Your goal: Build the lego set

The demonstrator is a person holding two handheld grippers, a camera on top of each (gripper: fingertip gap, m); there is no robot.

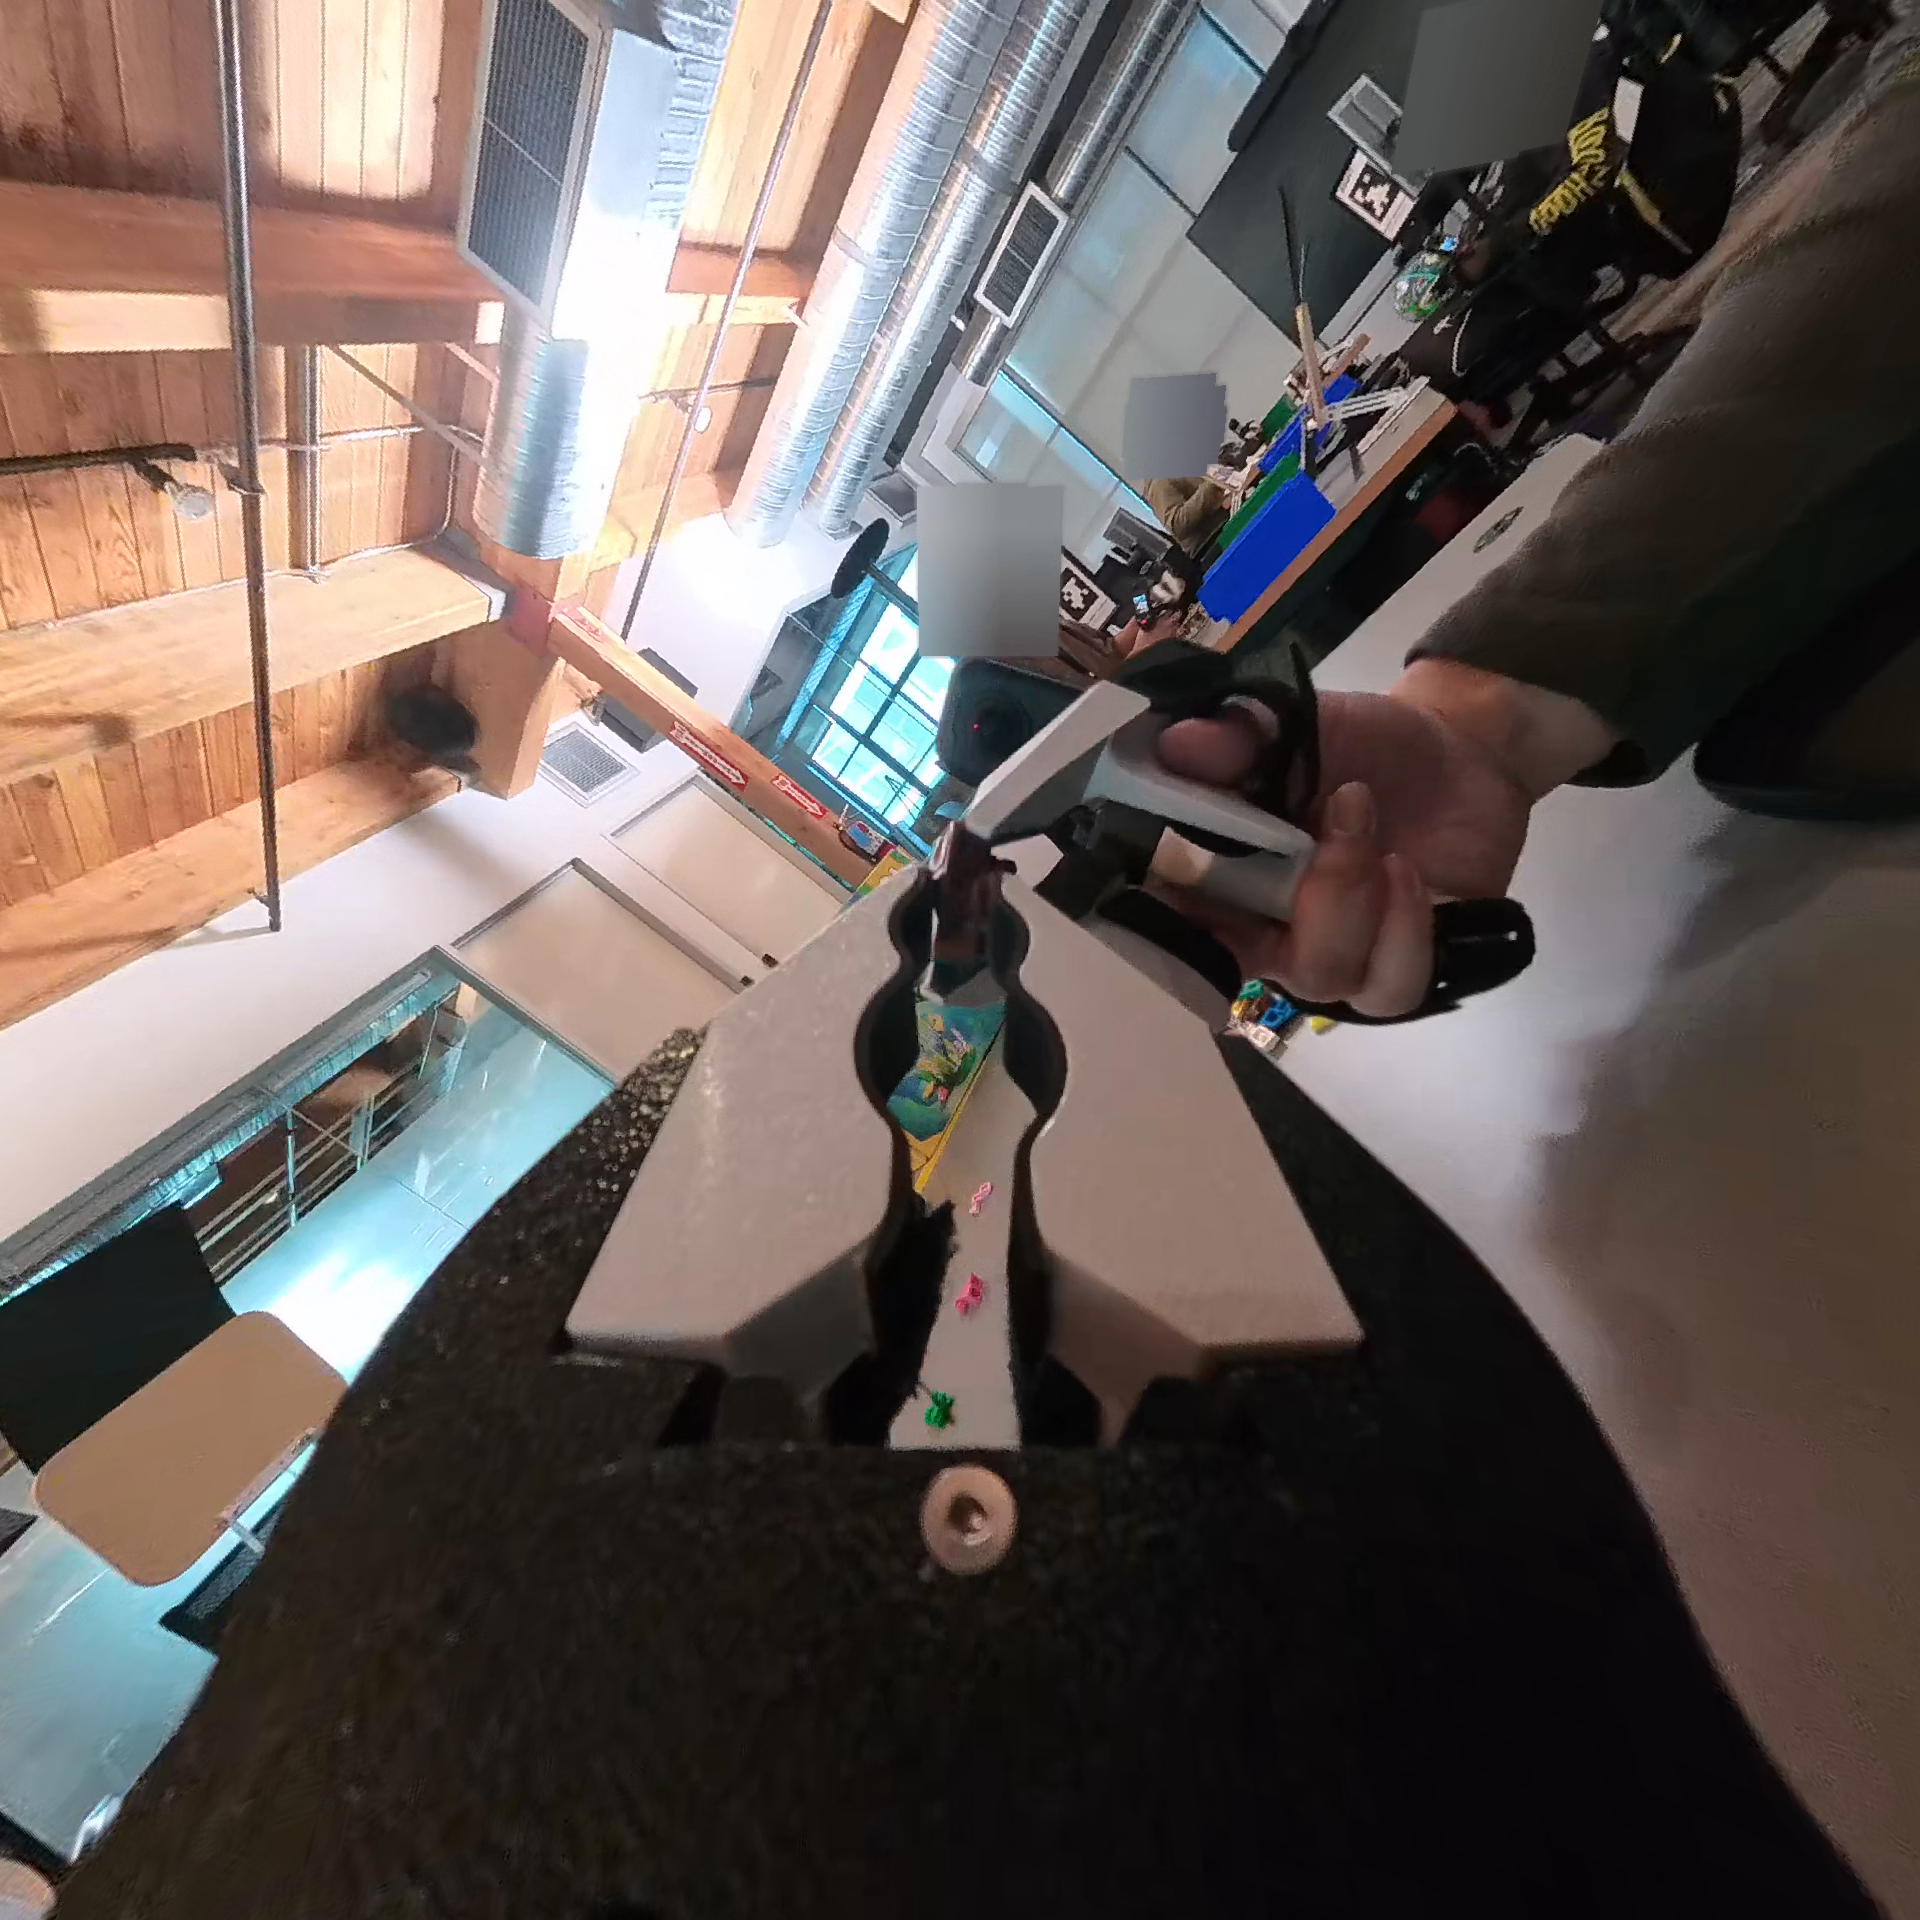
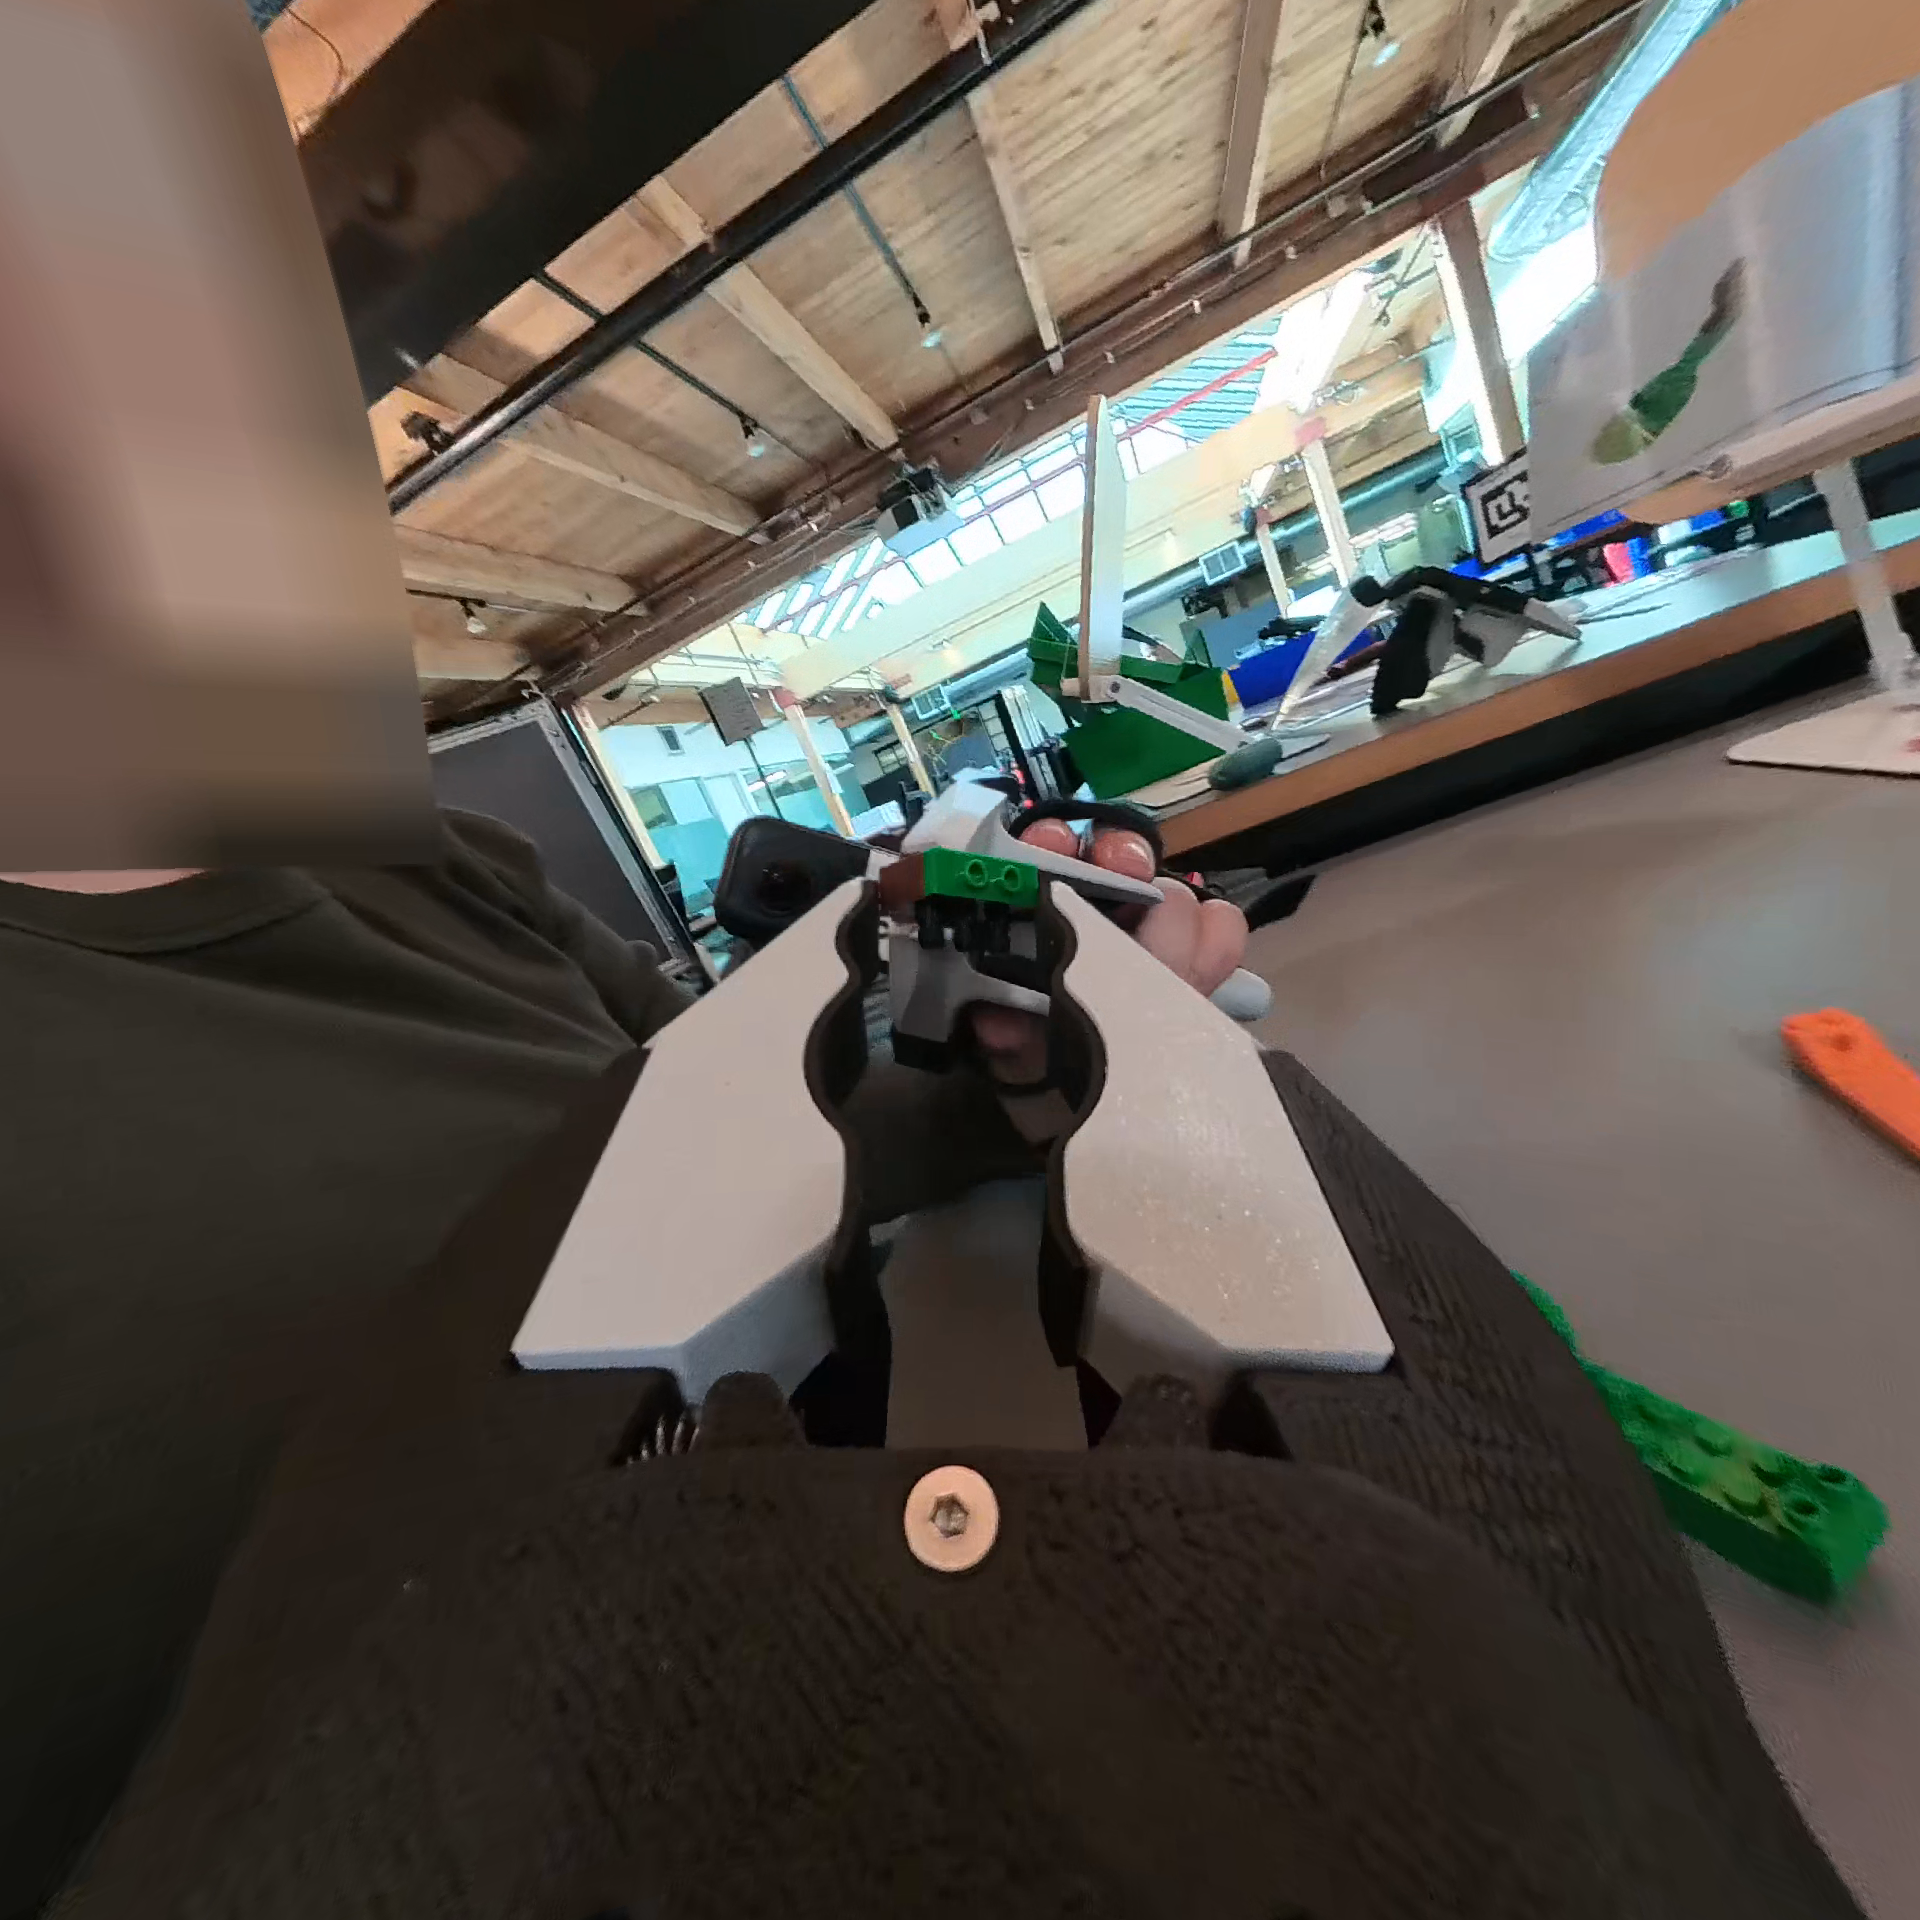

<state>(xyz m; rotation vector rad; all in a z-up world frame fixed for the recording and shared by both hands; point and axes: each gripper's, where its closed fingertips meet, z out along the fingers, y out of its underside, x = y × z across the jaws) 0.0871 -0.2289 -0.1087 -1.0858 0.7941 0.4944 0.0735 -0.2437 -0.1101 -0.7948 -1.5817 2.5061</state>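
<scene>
I hold a small lego assembly in the air between both grippers, above the white table. In the right wrist view it is a green brick (image 2: 977,876) with a brown piece at its left end and black parts under it. My right gripper (image 2: 956,906) is shut on it at the fingertips. In the left wrist view the assembly (image 1: 961,883) looks dark brown, and my left gripper (image 1: 964,902) is shut on it. The right gripper's grey fingers (image 1: 1055,764), held by a hand, meet it from the upper right. The left gripper's fingers (image 2: 928,992) show behind the brick.
A green plate (image 2: 1756,1496) and an orange flat tool (image 2: 1860,1081) lie on the table to my right. The lego box (image 1: 948,1060), pink pieces (image 1: 972,1294), a green piece (image 1: 940,1411) and a small pile of bricks (image 1: 1270,1013) lie below. A person's torso fills the left side of the right wrist view. Both grippers' tips are close together, under 4 cm apart.
</scene>
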